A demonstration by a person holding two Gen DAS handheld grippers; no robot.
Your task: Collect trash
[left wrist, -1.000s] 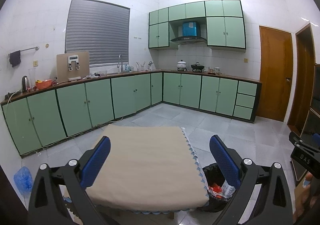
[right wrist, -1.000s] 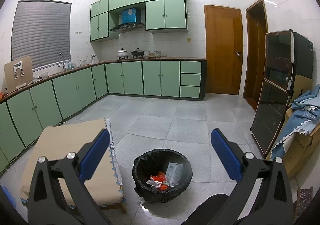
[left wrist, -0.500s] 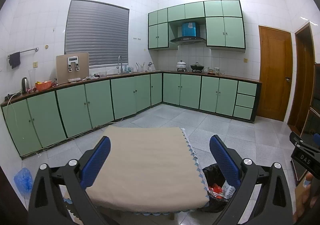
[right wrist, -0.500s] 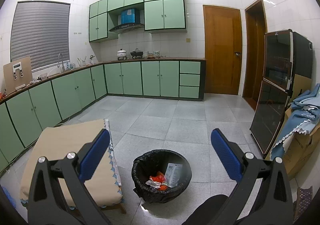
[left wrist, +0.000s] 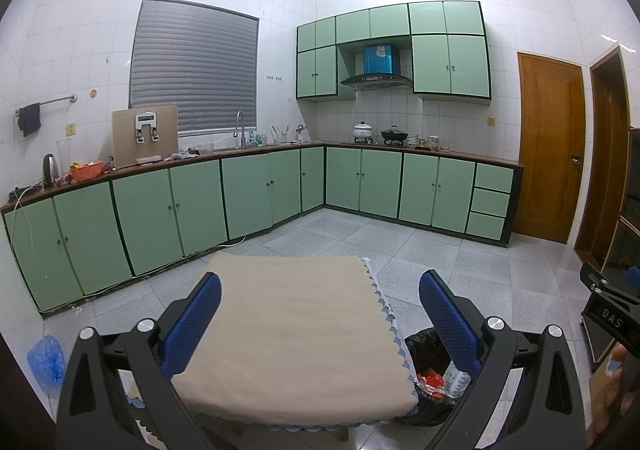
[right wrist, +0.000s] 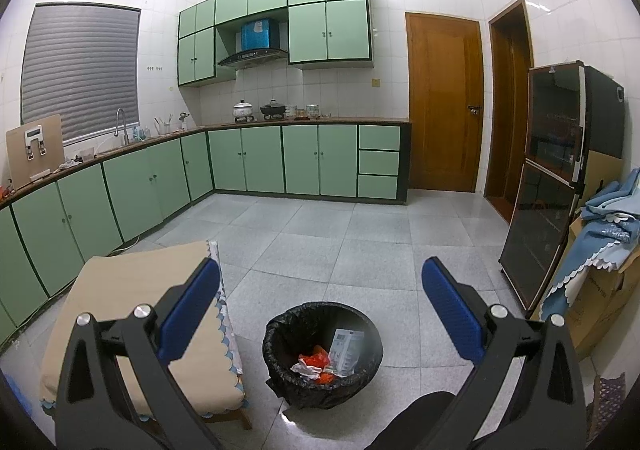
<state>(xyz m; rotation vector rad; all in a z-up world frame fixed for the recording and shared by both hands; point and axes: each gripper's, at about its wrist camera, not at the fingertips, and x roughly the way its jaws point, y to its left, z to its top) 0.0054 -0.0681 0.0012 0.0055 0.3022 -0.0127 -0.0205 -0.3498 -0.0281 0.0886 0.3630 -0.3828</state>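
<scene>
Black-lined trash bin (right wrist: 322,354) holds the wrappers; collecting looks done.
Your left gripper (left wrist: 320,316) and right gripper (right wrist: 320,308) are spread, empty; next, scan around the bin.

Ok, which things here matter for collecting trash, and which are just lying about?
For the job:
- trash bin with black liner, on the floor
- red wrapper and white packet inside it
- left gripper and right gripper, both open and empty

Lying about:
- cloth-covered table
- blue cloth on a cardboard box
- blue bag

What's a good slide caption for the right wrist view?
Open right tongs above a black-lined bin holding trash, beside a cloth-covered table.
</scene>
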